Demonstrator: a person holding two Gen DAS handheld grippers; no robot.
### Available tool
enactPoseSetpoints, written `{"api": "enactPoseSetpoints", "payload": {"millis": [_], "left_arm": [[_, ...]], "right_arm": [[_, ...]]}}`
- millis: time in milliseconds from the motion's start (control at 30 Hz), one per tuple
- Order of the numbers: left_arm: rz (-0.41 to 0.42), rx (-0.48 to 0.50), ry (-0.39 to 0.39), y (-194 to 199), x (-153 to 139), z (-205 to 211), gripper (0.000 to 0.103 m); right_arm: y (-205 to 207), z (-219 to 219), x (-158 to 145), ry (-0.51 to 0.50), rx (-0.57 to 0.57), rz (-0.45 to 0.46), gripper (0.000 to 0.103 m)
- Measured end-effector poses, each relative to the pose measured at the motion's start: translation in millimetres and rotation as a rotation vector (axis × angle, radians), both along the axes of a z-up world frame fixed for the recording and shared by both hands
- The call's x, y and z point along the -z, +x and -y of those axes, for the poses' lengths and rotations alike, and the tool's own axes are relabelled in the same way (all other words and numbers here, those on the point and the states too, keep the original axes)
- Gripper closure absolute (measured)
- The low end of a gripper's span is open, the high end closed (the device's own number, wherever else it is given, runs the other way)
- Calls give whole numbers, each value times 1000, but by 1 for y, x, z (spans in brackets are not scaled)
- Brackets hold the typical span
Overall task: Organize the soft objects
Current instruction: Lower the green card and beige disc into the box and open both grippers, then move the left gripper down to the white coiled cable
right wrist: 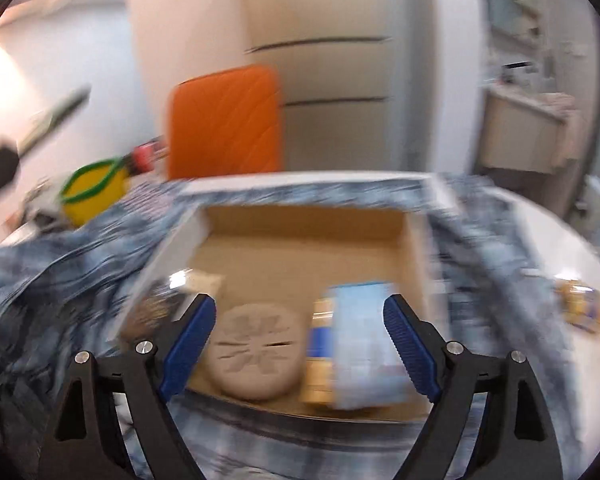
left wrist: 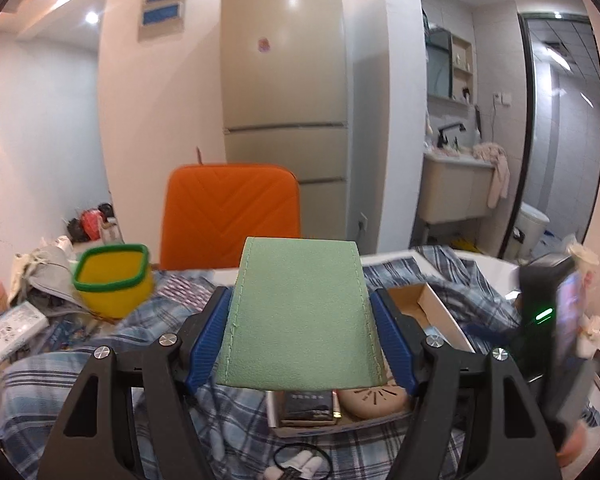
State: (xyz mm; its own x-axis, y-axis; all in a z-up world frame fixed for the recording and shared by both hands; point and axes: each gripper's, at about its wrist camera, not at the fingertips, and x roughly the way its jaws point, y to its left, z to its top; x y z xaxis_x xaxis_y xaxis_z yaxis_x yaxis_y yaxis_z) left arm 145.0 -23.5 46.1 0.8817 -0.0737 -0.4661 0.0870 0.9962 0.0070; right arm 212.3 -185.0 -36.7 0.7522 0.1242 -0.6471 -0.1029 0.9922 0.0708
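Blue-padded fingers (left wrist: 208,332) of the left hand-held gripper (left wrist: 300,332) clamp a green stitched pouch (left wrist: 300,316) by its sides, tilted down over the cardboard box (left wrist: 428,300) on the plaid-covered bed (left wrist: 80,364). Beside it, the right hand-held gripper (right wrist: 300,340) angles down with jaws spread wide and empty above that box (right wrist: 300,236), where a round beige cushion (right wrist: 256,356) and a light-blue packet (right wrist: 364,344) lie side by side.

Counts, relative to the cardboard box (right wrist: 308,232): inside it 1 round beige pad (right wrist: 254,356), 1 light-blue packet (right wrist: 364,340), 1 yellow-blue pack (right wrist: 320,344). Over it 1 green pouch (left wrist: 300,316). Left of it 1 yellow basket (left wrist: 114,280). Behind it 1 orange chair (left wrist: 230,216).
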Motion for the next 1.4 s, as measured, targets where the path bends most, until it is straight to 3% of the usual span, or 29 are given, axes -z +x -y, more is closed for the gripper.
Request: {"api": "enactPoseSetpoints", "payload": {"millis": [233, 367, 667, 767, 867, 1033, 1267, 1400], "left_arm": [[-243, 67, 81, 51, 45, 41, 34], [-272, 60, 114, 57, 63, 61, 34], [-337, 71, 138, 71, 89, 80, 31], [-287, 81, 180, 66, 90, 82, 10], [-194, 63, 161, 53, 82, 76, 6], [-106, 47, 39, 32, 52, 52, 5], [135, 16, 42, -29, -1, 23, 1], [196, 8, 0, -53, -17, 4, 1]], "right_arm": [[-24, 51, -11, -9, 105, 89, 15], [-17, 66, -7, 16, 149, 53, 15], [-23, 88, -5, 72, 246, 72, 15], [-31, 85, -11, 44, 256, 133, 15], [-41, 85, -20, 55, 268, 203, 15], [-50, 82, -31, 53, 259, 261, 15], [-85, 66, -55, 45, 191, 387, 15], [-110, 53, -73, 47, 118, 450, 11]]}}
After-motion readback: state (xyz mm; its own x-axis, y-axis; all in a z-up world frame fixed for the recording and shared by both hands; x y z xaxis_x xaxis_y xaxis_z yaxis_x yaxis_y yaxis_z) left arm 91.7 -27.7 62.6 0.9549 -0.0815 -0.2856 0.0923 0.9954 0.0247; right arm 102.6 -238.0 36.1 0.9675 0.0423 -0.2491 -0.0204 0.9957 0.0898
